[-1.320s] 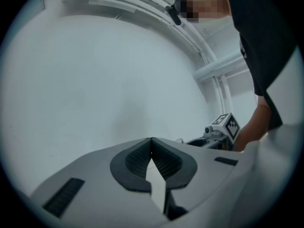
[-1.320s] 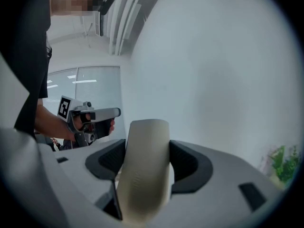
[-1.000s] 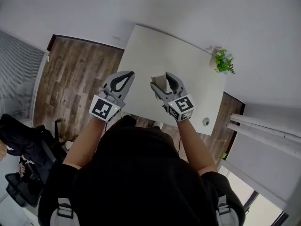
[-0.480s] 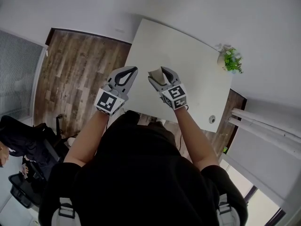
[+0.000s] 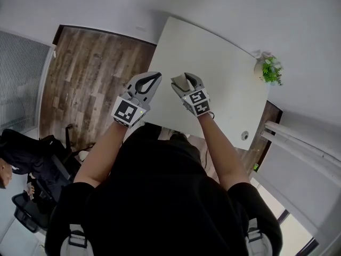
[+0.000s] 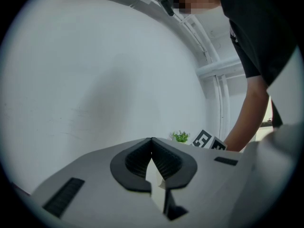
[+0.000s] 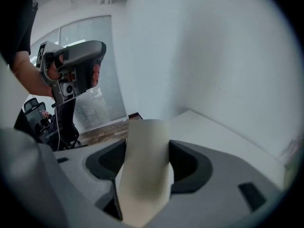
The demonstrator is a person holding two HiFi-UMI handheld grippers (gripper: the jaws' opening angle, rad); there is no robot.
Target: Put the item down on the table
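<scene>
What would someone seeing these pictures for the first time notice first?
The right gripper is over the white table, clamped on a cream-coloured item. Beside it the left gripper hangs shut and empty, and a small green plant stands at the table's far right corner.

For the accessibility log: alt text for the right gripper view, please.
The right gripper clamps a pale beige item between its jaws, above a white table. The left gripper shows at upper left, with wood floor beyond.
</scene>
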